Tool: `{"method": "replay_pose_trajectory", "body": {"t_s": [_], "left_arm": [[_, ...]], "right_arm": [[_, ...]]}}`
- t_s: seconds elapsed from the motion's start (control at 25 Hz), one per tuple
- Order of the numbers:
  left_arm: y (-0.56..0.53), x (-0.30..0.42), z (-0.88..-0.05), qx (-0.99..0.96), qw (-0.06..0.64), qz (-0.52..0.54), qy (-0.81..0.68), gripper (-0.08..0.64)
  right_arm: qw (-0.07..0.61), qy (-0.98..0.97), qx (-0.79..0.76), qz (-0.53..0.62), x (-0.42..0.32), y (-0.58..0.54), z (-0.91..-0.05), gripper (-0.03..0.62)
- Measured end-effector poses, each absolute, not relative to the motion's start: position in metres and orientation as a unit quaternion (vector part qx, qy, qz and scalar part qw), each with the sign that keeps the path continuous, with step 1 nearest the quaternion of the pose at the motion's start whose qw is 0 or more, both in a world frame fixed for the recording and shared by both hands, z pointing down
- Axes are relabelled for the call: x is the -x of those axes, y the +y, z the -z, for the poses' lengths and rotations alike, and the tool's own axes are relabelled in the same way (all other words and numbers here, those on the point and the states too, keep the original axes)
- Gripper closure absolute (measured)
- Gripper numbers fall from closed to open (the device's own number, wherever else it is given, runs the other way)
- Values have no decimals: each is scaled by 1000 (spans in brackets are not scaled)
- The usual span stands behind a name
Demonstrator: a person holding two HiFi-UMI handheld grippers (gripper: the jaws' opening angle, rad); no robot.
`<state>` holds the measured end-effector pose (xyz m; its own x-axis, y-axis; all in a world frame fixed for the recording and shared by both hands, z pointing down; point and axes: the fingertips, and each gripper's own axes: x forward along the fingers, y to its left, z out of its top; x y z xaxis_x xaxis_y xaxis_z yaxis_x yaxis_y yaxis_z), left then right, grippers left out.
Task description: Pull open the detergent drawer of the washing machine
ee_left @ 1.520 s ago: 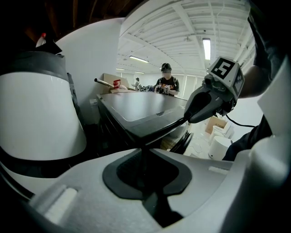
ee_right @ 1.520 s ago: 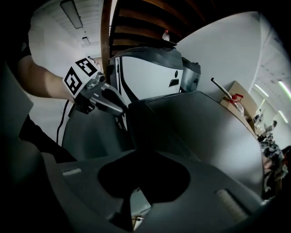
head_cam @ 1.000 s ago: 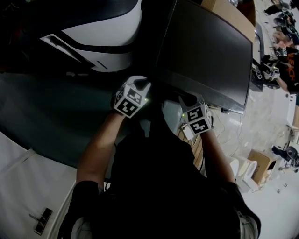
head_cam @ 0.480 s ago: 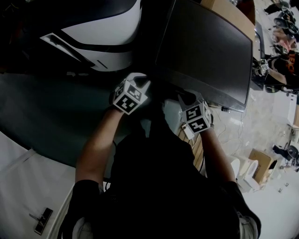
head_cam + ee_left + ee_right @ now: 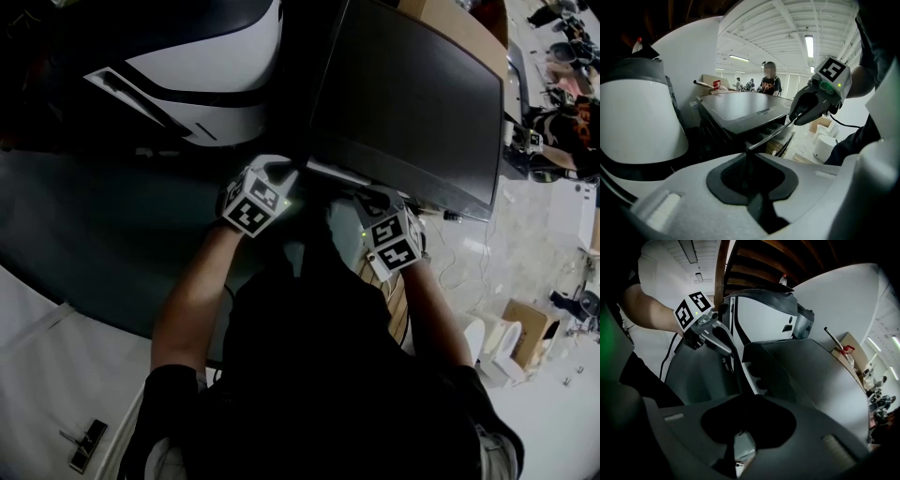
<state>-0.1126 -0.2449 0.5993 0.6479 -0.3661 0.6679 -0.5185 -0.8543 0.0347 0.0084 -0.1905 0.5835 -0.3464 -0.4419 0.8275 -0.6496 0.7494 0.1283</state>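
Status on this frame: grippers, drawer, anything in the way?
Left hand-held gripper just closed further on detergent drawer front; right hand-held gripper clamped on it too. Drawer partly out. No obstruction seen.

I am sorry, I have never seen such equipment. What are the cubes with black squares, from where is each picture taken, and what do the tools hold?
A person stands over a dark washing machine, a two-jaw hand tool in each hand; the marked cubes belong to the tools. The head view looks down from the person's head; each gripper view looks along one tool's jaws. The left gripper has just been closing its jaws on the front edge of the detergent drawer, which stands slightly out; the right gripper appears shut on that edge further along.
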Motion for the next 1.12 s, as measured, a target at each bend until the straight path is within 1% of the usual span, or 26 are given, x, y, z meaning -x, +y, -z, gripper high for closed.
{"method": "replay_pose_trajectory", "body": {"t_s": [0.36, 0.64, 0.76, 0.84, 1.0, 1.04, 1.12], "left_arm": [[-219, 118, -597, -901, 115, -337, -249, 502], [-196, 123, -590, -906, 102, -334, -238, 500], [-195, 121, -586, -904, 82, -345, -240, 489], [-192, 118, -582, -900, 66, -359, -239, 466], [-189, 116, -583, -893, 57, -383, -228, 463], [-189, 116, -583, -893, 60, -383, -228, 465], [-188, 113, -584, -893, 64, -383, -227, 471]], "right_arm": [[450, -810, -352, -131, -3, -167, -581, 526], [439, -808, -367, -143, 3, -142, -581, 525], [434, -807, -371, -153, -4, -141, -576, 509], [439, -799, -384, -149, -15, -141, -572, 508], [437, -796, -391, -154, -26, -141, -575, 480], [429, -801, -386, -161, -25, -141, -576, 487], [419, -812, -370, -168, -22, -137, -577, 531]]}}
